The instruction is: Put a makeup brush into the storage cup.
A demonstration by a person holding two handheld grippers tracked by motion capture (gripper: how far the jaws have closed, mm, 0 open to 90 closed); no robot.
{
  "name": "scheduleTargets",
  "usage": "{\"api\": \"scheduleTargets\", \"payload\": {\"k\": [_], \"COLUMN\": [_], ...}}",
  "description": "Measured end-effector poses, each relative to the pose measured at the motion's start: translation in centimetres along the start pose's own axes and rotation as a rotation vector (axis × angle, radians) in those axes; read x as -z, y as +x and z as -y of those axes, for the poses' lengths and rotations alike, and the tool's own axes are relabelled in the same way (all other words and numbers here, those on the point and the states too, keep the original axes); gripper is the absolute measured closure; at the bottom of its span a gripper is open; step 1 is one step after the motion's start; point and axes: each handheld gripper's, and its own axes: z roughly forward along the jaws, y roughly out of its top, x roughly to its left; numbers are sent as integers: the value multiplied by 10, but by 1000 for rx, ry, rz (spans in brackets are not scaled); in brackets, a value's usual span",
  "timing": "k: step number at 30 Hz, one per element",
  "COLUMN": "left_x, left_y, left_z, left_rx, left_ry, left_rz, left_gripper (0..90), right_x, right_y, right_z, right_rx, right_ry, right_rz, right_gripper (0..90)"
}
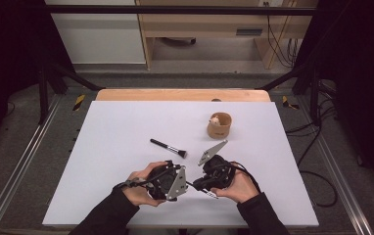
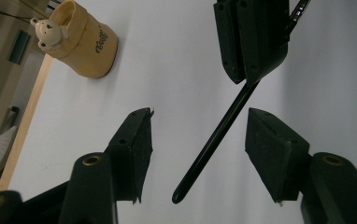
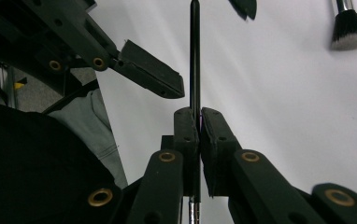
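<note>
White and mostly bare, the surface (image 1: 126,147) carried a makeup brush (image 1: 169,148) and a bear-faced cup (image 1: 219,125) beyond our hands. Our right tool (image 3: 199,122) was clamped on a thin black brush handle (image 2: 214,140), held just above the surface. Our left tool (image 2: 197,135) stood apart around its free end, not touching. If it closed off-centre, the handle could pivot and slip out.

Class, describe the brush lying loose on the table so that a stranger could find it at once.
Start at the white table, then find the tan bear cup near its far right. The loose brush lies to the cup's left, in front of the hands: black handle, silver collar, dark flared bristles, touched by nothing.
</note>
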Motion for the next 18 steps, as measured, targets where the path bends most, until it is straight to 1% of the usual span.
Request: {"api": "scheduleTargets", "payload": {"k": [1,2,3,4,6,7,10,11,12,13,14,17,18], "left_x": [0,0,-1,-1,-1,-2,-4,-4,-5,-4,-4,-5,-6], "left_y": [0,-1,-2,-2,-3,-4,-6,-7,-9,-9,-9,-10,-11], "left_z": [0,0,0,0,-1,-1,-1,-1,-2,-2,-2,-2,-2], "left_rx": [0,-14,-21,-21,-44,-59,-67,-78,-84,-100,-107,-106,-110], "left_ry": [0,9,11,11,21,30,23,26,24,37,37,34,33], "left_rz": [0,5,3,3,-5,-6,-10,-10,-11,-10,-11,-9,-11], "left_gripper": [439,455,468,482,499,526,561,561,585,597,609,639,650], "right_x": [-1,-1,-1,-1,-1,-1,0,0,0,1,0,0,0], "right_y": [1,0,1,1,1,1,1,1,2,1,2,2,3], "right_z": [0,0,-1,-1,-1,-1,-1,-1,-1,-1,-1,-1,-1], "right_rx": [-7,0,-6,-6,-7,3,5,5,-4,3,0,5,-3], "right_ry": [-4,0,-2,-2,-4,-1,1,1,-3,3,-1,2,-1], "right_rz": [2,0,1,1,1,-5,-4,-4,-3,-8,-5,-8,-10], "right_gripper": [855,855,855,855,855,855,855,855,855,855,855,855,855]}}
